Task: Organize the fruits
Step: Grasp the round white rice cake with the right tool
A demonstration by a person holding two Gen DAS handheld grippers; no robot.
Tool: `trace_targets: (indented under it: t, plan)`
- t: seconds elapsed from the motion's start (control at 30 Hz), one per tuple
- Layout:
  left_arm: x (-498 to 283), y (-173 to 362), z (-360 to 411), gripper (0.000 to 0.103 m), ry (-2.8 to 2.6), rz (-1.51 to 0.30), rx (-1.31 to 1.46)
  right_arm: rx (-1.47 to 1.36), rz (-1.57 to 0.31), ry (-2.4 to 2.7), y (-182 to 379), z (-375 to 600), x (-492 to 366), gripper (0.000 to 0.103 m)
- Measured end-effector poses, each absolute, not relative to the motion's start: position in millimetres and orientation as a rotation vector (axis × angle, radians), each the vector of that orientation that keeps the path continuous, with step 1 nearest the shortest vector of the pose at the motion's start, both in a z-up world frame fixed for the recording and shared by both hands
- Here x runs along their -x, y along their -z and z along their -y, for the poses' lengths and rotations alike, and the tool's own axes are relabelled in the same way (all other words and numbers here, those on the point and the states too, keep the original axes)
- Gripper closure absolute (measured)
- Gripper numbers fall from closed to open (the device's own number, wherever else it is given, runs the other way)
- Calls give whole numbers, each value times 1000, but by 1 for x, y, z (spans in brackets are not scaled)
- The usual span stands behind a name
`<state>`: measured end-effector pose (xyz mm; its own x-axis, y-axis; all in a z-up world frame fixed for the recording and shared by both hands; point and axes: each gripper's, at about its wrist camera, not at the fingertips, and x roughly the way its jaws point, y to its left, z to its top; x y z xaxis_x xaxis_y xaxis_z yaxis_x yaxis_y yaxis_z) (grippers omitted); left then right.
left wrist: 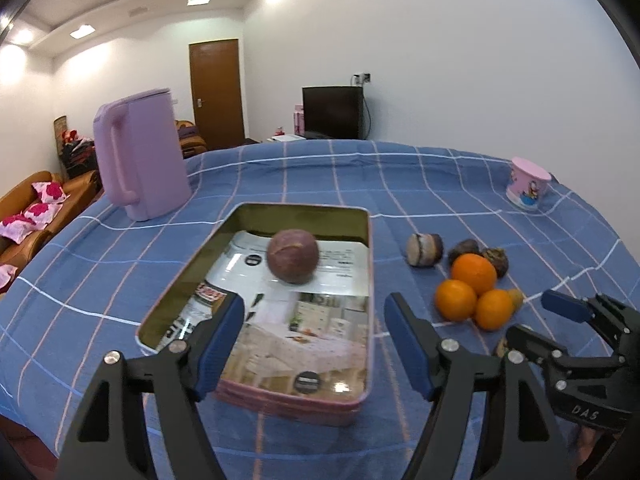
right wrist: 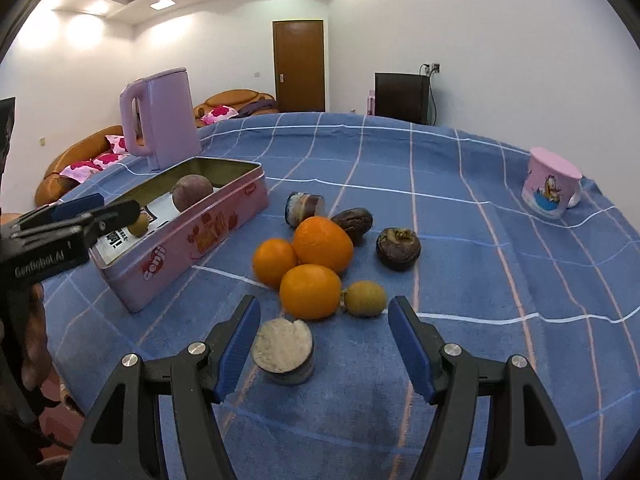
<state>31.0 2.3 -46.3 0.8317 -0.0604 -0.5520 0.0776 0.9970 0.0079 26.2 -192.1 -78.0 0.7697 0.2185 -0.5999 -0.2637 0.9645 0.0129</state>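
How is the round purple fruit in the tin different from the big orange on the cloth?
The purple fruit is dull reddish-brown; the orange is bright. The purple fruit sits inside the pink tin; the orange lies outside it on the blue cloth. The purple fruit sits apart from other fruit; the orange is bunched against two smaller oranges. Both are round and whole, and no gripper holds either.

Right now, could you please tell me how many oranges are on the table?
3, clustered touching on the blue cloth right of the tin: left orange, rear orange, front orange. More could be hidden behind them.
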Motion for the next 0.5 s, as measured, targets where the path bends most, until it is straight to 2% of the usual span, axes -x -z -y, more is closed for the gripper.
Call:
trace_targets:
  t: [0.2,0.4,0.47,0.5]
  plan:
    - [-31,51,11,28,97,-603,-37,56,-684,-316,87,189,-27,36]
    - [-31,53,20,28,117,-610,-46,74,-733,-329,94,185,-31,58]
    - [-32,52,23,28,124,-611,-46,82,-737,-344,95,184,-29,61]
    - [-32,52,24,28,127,-611,-44,79,-727,-355,94,183,-27,68]
